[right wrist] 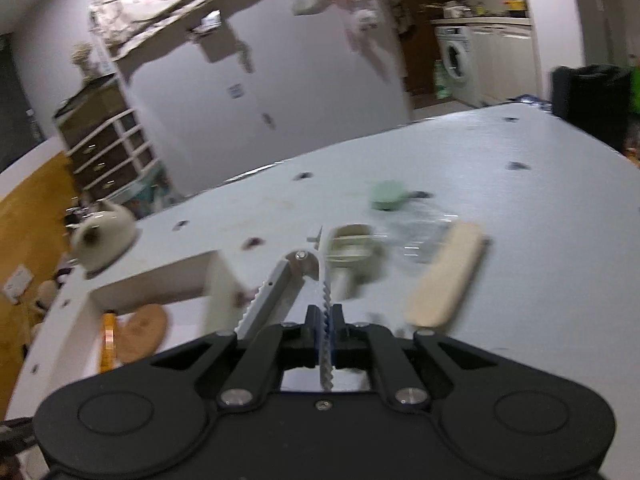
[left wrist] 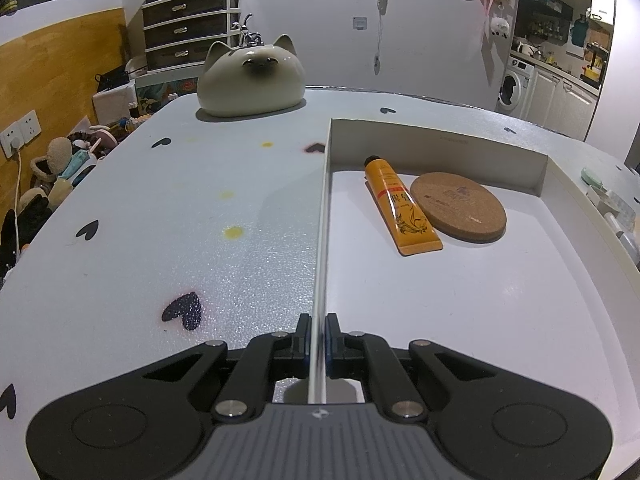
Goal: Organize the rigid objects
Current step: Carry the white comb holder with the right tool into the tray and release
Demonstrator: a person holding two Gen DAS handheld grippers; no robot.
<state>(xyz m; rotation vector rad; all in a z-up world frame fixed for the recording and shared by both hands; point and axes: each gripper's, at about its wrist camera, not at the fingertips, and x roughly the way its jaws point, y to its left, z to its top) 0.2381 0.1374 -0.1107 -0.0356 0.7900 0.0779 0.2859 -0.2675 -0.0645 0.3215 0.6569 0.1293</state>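
1. Left wrist view: the white box (left wrist: 440, 312) wall is pinched by the left gripper (left wrist: 318, 334), fingers clenched on its thin edge; a yellow tube (left wrist: 402, 206) and cork coaster (left wrist: 458, 208) already lie inside. The box is best kept steady and flat

2. Right wrist view, blurred: a metal serrated tool (right wrist: 298, 284), maybe a nutcracker, is clamped by the right gripper (right wrist: 325, 320) on one arm, above the table (right wrist: 520, 240). It should be lowered into bare box floor, clear of the coaster, then released

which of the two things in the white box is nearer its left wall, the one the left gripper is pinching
The orange tube. It lies closer to the pinched left wall of the white box, while the round cork coaster sits on the tube's far side.
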